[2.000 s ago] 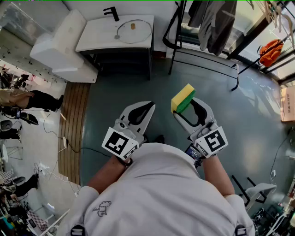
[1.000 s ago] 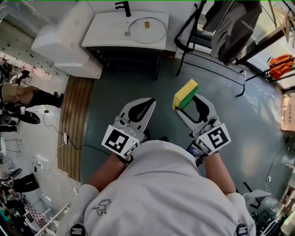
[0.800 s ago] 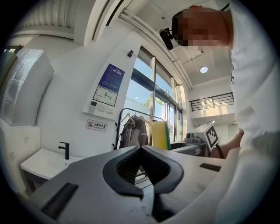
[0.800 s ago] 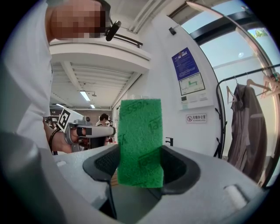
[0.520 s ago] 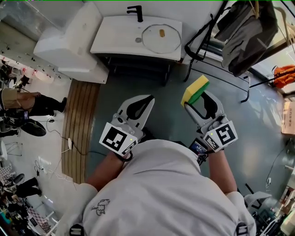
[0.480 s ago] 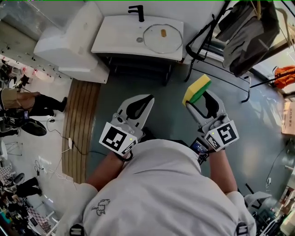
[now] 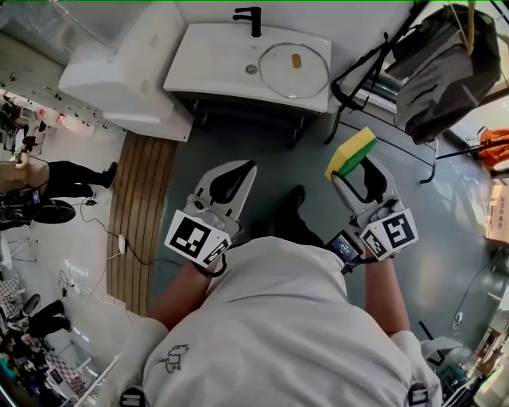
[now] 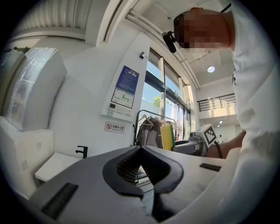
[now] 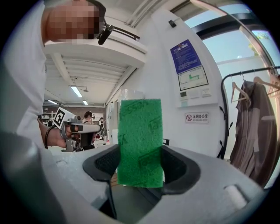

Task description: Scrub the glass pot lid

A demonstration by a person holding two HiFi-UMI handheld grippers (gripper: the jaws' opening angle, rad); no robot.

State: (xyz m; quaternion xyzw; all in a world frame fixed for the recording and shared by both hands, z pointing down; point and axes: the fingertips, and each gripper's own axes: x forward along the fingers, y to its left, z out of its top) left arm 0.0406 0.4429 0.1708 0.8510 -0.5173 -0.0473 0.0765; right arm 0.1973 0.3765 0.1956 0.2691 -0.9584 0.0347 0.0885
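Observation:
The glass pot lid [image 7: 294,71], round with a small brown knob, lies flat on a white counter [image 7: 207,60] beside a black faucet [image 7: 250,16] at the top of the head view. My left gripper [image 7: 245,165] is shut with nothing between its jaws [image 8: 140,148]. It is held level above the floor, well short of the counter. My right gripper [image 7: 354,161] is shut on a yellow-and-green sponge [image 7: 350,152]. The sponge's green face [image 9: 140,142] stands upright between the pads. Both grippers point toward the counter.
A white wrapped appliance [image 7: 119,67] stands left of the counter. A strip of wooden slats [image 7: 131,203] and cables lie on the floor to the left. A black clothes rack with grey garments [image 7: 449,67] stands to the right. People [image 7: 56,171] are at the far left.
The counter with the lid has come closer and slid right in the head view. Both grippers have moved forward toward it. The sponge stays gripped; the left jaws stay shut.

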